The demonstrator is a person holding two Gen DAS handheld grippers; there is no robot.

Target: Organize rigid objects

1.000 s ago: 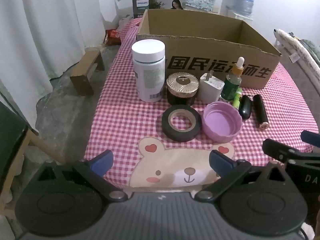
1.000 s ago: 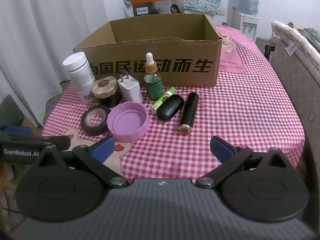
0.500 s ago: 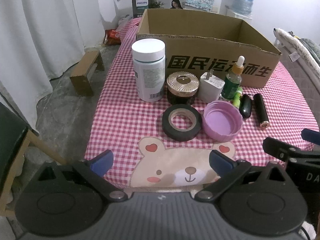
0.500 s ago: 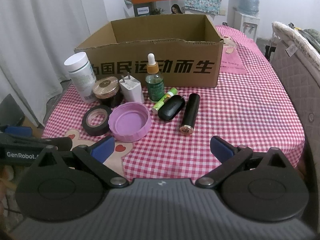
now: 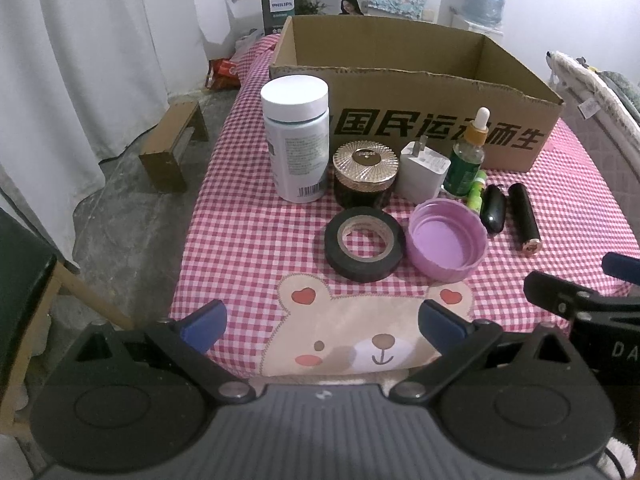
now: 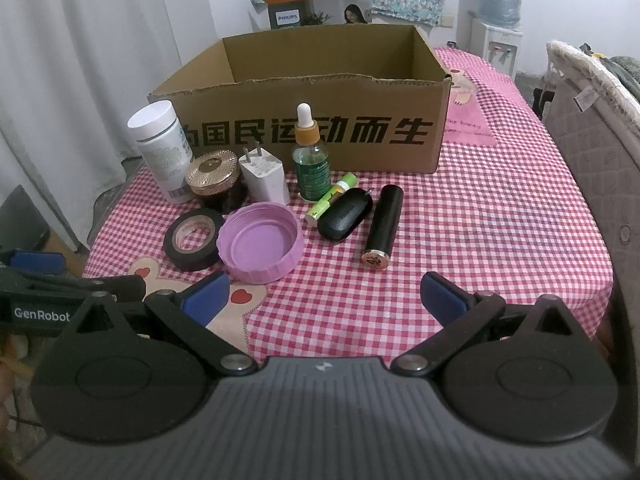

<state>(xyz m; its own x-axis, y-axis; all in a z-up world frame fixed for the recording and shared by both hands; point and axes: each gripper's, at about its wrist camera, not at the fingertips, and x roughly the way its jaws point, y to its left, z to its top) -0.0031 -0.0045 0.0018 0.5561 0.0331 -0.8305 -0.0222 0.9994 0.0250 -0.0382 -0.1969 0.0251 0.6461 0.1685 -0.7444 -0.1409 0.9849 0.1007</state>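
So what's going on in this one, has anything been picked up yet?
Nothing yet. A person holds the left gripper and the right gripper open and empty at the near table edge. The white bottle, gold-lidded jar, charger, dropper bottle, tape roll, purple lid and black tube all sit on the checked cloth in front of the cardboard box, whose visible inside looks empty.

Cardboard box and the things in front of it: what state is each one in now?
Cardboard box: open on top, upright.
White bottle: capped, upright.
Gold-lidded jar: lidded.
Dropper bottle: capped, upright.
Purple lid: off, hollow up.
Black tube: lying.
Left tongs: open.
Right tongs: open.
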